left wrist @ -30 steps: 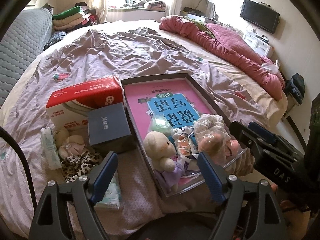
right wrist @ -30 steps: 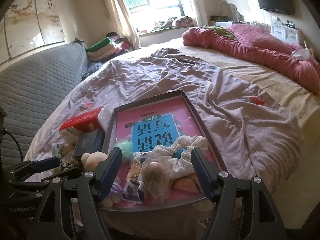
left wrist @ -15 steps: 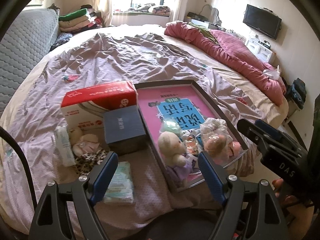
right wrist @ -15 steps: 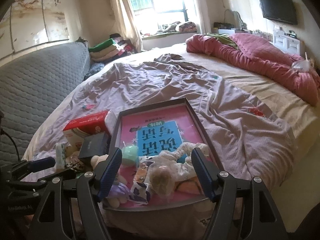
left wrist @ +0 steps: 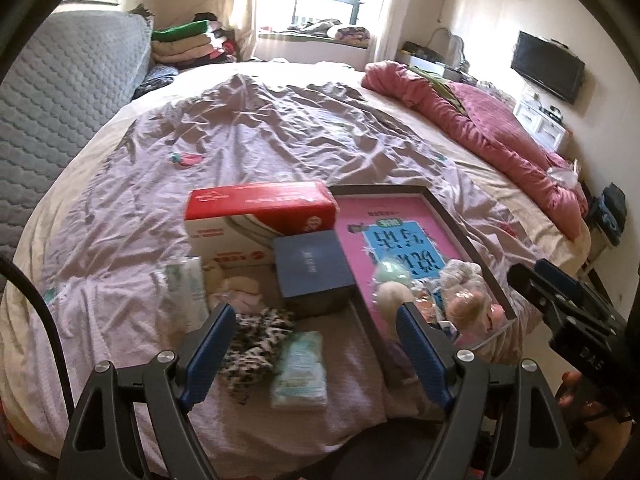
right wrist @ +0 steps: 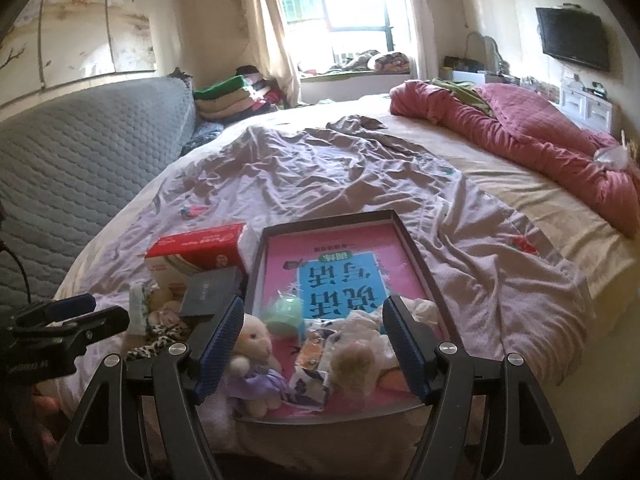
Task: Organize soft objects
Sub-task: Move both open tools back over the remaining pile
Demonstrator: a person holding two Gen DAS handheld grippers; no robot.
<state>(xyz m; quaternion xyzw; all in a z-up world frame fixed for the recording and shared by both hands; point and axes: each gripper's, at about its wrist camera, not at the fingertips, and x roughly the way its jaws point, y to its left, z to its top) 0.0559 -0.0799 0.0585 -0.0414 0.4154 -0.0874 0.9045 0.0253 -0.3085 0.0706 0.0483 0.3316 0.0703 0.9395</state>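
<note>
A dark-rimmed tray (right wrist: 412,246) with a pink and blue lining lies on the bed's near edge. In its near end sit a cream plush bear (right wrist: 252,350), a mint ball (right wrist: 282,314), a patterned cloth (right wrist: 314,376) and a pale bagged toy (right wrist: 356,360). Left of the tray lie a leopard-print scrunchie (left wrist: 256,342), a wipes pack (left wrist: 300,370), a pale tube (left wrist: 186,290) and a small plush (left wrist: 240,294). My left gripper (left wrist: 312,356) hangs open above the scrunchie and wipes. My right gripper (right wrist: 312,346) hangs open over the tray's toys. Neither holds anything.
A red and white box (left wrist: 260,216) and a dark blue box (left wrist: 312,272) stand left of the tray. The wrinkled lilac sheet (left wrist: 280,132) covers the bed, with a rolled red quilt (right wrist: 520,128) at the far right and a grey padded headboard (right wrist: 80,148) at the left.
Both grippers have pulled back and risen from the bed's edge, so tray and items look smaller. The left view has swung left, off the tray toward the scrunchie and wipes. Jaws unchanged.
</note>
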